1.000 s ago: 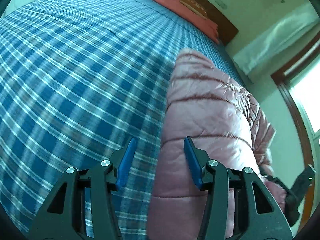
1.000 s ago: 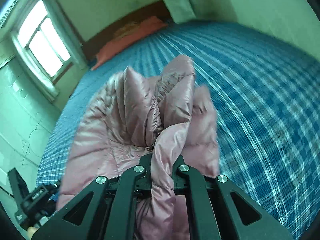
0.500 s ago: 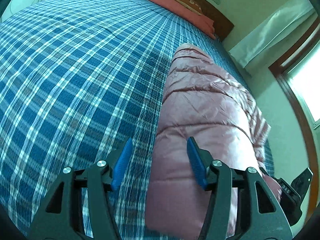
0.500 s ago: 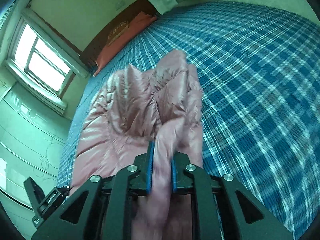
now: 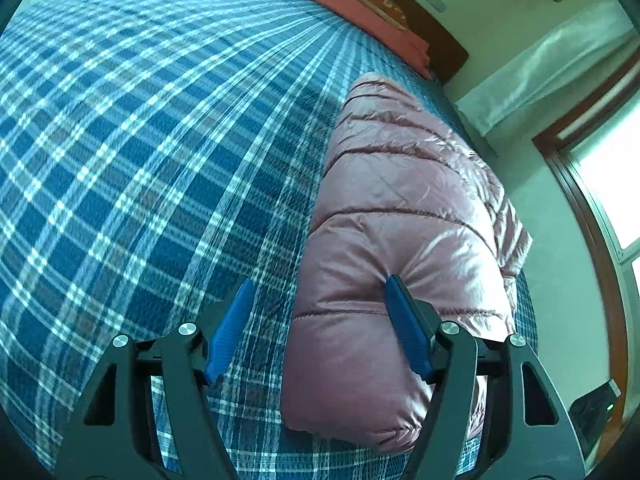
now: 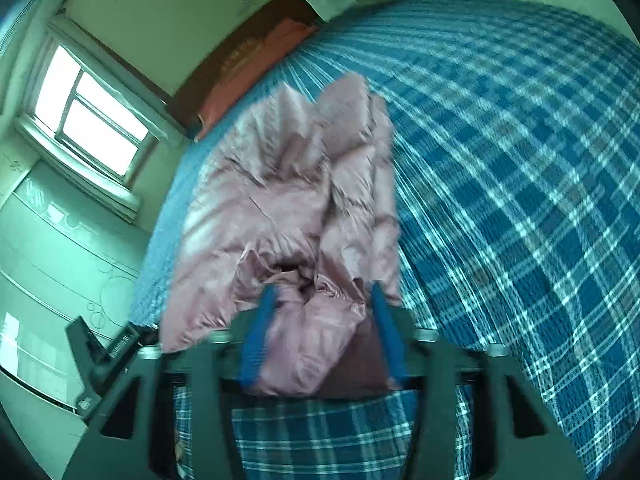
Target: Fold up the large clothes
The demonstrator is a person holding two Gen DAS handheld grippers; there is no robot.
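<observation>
Blue plaid bedding (image 5: 140, 168) covers the bed, and the pink puffer jacket (image 5: 400, 216) lies folded along its window-side edge, long axis running from the near edge of the bed toward the orange pillow (image 5: 360, 12) at the headboard. Its near end sits between both tools. On the left gripper (image 5: 316, 320) the jaws are spread, straddling the jacket's left edge, right pad denting the quilting. On the right gripper (image 6: 320, 332) the jaws are parted too (view blurred), with a loose bunch of fabric between them, seemingly unpinched. Both look about equally near, so the next fold probably runs lengthwise toward the pillow.
</observation>
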